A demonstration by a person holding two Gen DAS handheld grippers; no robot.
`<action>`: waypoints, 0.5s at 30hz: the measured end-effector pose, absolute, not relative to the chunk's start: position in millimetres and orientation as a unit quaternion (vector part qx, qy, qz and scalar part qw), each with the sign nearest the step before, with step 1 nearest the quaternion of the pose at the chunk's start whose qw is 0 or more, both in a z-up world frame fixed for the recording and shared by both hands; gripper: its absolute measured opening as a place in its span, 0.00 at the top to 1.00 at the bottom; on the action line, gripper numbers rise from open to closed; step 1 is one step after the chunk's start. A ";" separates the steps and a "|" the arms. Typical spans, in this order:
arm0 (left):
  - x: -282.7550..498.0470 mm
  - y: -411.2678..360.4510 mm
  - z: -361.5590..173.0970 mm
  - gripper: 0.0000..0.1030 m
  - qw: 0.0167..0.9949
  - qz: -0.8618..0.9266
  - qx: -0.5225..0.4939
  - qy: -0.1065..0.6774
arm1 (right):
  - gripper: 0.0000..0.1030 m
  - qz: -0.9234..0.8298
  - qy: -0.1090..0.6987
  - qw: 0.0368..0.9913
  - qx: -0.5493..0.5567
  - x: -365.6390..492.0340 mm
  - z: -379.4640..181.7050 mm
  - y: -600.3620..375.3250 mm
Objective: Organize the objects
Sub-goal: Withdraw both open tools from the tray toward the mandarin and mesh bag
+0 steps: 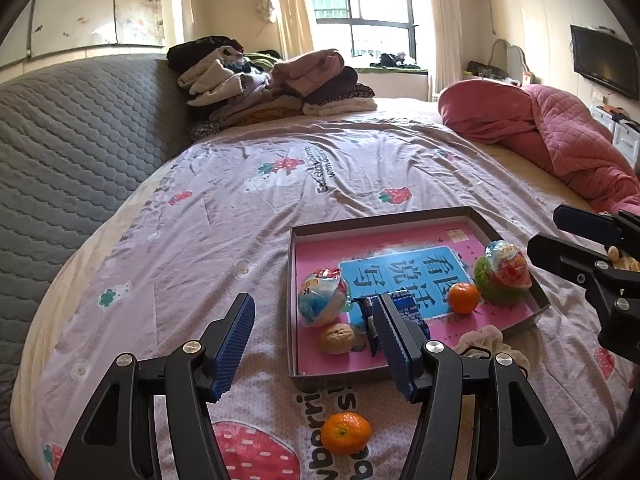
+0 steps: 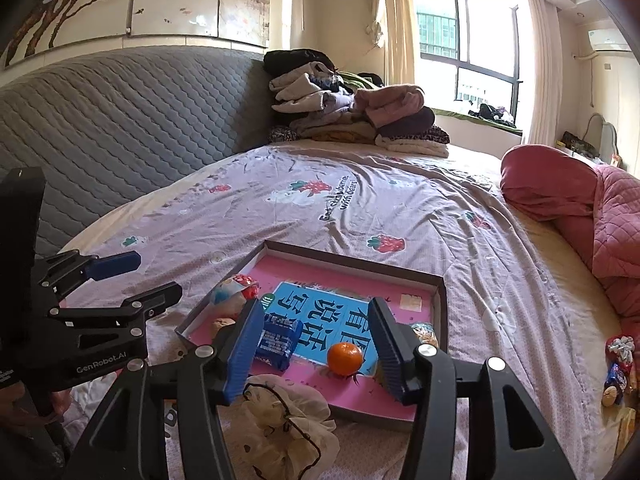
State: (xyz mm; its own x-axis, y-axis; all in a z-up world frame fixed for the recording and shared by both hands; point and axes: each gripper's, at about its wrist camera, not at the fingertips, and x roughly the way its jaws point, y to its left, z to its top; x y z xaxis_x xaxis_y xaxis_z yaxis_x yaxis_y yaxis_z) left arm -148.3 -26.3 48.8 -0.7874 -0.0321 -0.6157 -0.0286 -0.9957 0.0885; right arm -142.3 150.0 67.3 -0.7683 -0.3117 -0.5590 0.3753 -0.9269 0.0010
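Both grippers spread, holding nothing — lower left gripper (image 1: pixel 316 344) onto loose orange (image 1: pixel 346 433) at six o'clock, pinch gently, set into box (image 1: pixel 538 312) at twelve.

The bed (image 1: pixel 360 152) wore a mauve sheet printed with strawberries. On it lay a shallow box lid (image 1: pixel 516 322), a loose mandarin (image 1: pixel 346 433) just before the lid, a cream scrunchie (image 2: pixel 288 420) at its near corner, folded clothes (image 1: pixel 276 88) by the headboard, a rolled pink quilt (image 1: pixel 540 136), and some wrapped snacks (image 2: pixel 619 364).
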 end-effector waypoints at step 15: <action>-124.8 -25.2 45.5 0.39 0.000 -0.942 0.332 -0.047 | 0.47 -0.938 0.048 0.189 0.288 -119.9 67.6 157.2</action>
State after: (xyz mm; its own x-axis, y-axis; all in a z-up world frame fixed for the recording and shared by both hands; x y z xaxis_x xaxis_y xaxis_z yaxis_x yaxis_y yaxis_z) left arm -124.8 -25.2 45.5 -0.7790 -0.0313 -0.6263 -0.0316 -0.9955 0.0889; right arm -119.9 157.2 67.6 -0.7630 -0.3261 -0.5581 0.3812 -0.9243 0.0189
